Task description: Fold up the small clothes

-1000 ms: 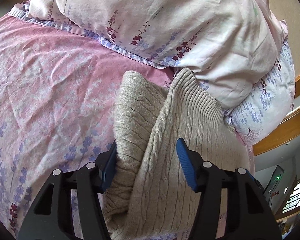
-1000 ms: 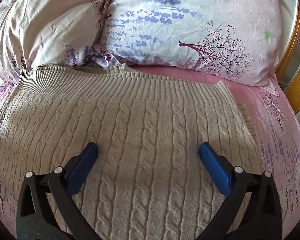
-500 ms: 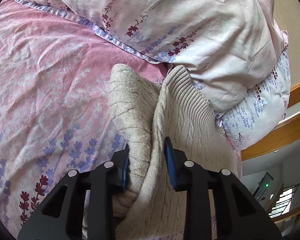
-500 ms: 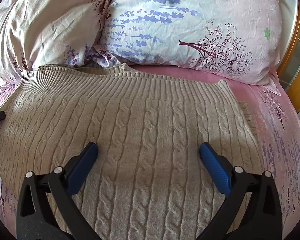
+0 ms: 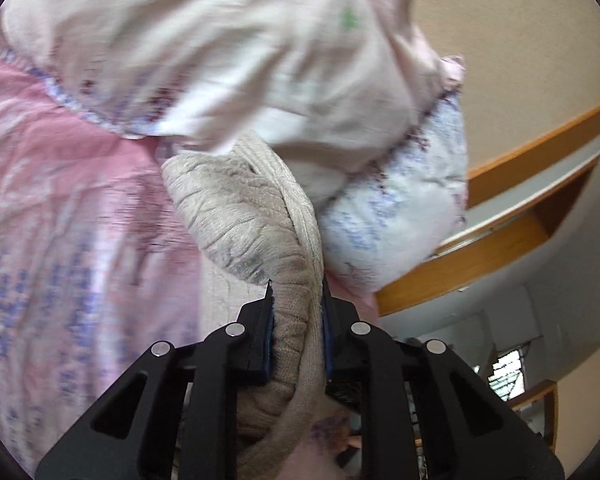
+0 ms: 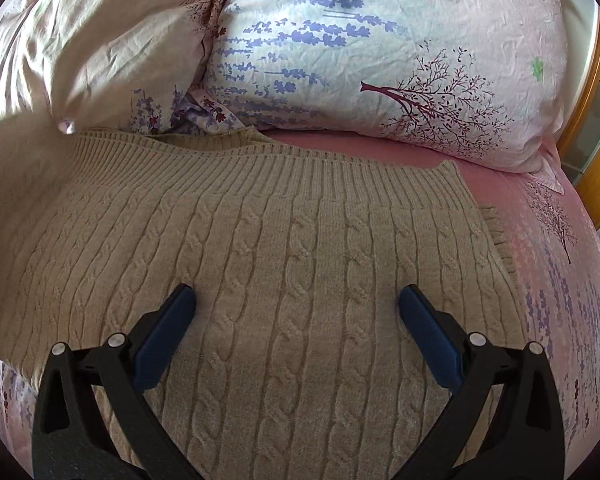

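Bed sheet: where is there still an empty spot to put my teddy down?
The pink sheet is bare to the right of the beige sweater, below the tree-print pillow. In the left wrist view the sheet is also bare left of the lifted sweater edge, below the cream pillow. The head of the bed is crowded with pillows.

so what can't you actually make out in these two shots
- Left wrist view: the bedding prints on the pillows and pink sheet are smeared by motion blur.
- Left wrist view: the sweater below the left gripper, whose jaws have just been closing on its bunched edge, is hidden by the gripper's body.
- Right wrist view: the sweater's near end and any sleeves are cut off by the frame edge and the open right gripper.
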Demonstrator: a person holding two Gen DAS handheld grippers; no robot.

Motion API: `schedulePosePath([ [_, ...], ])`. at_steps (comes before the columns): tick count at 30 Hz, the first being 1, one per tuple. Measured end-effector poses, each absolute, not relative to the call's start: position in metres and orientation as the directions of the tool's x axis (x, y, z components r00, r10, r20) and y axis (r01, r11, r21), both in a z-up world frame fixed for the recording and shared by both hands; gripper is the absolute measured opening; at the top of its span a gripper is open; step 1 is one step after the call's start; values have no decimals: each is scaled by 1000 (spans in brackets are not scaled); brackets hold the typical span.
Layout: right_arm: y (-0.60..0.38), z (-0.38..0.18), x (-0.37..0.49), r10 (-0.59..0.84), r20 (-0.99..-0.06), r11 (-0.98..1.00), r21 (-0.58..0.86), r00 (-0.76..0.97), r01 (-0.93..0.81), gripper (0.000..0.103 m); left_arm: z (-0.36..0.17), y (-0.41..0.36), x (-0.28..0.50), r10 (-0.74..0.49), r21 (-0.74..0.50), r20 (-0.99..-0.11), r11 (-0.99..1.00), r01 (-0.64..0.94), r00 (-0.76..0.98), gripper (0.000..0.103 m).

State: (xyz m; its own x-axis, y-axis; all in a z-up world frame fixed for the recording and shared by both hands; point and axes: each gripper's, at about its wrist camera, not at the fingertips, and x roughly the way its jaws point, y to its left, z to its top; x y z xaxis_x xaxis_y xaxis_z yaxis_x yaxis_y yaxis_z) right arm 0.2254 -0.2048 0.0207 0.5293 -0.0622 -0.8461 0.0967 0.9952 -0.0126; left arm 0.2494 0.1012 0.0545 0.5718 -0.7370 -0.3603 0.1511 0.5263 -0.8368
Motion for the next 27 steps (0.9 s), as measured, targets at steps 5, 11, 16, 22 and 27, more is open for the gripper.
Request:
schedulePosePath([
  [5,-211,30,216,-27,-835,999,0,549,49,101,69,50,253,-792,-857,-302,469,213,530,17],
  [11,-243,40,187,-21,-825,999,4,565,43,101,80,-25,266,-856,-869,-265,412,275,444,17],
  [16,-287,49,152,-16,-811,995,47,585,92,101,59,-96,279,-889,-875,-292,397,277,352,17],
  [22,-353,57,123,24,-789,960,190,613,207,101,8,-156,289,-870,-858,-413,471,207,268,17],
  [27,-389,63,122,174,-728,874,424,663,236,97,-1,-166,292,-898,-887,-376,420,190,230,37],
])
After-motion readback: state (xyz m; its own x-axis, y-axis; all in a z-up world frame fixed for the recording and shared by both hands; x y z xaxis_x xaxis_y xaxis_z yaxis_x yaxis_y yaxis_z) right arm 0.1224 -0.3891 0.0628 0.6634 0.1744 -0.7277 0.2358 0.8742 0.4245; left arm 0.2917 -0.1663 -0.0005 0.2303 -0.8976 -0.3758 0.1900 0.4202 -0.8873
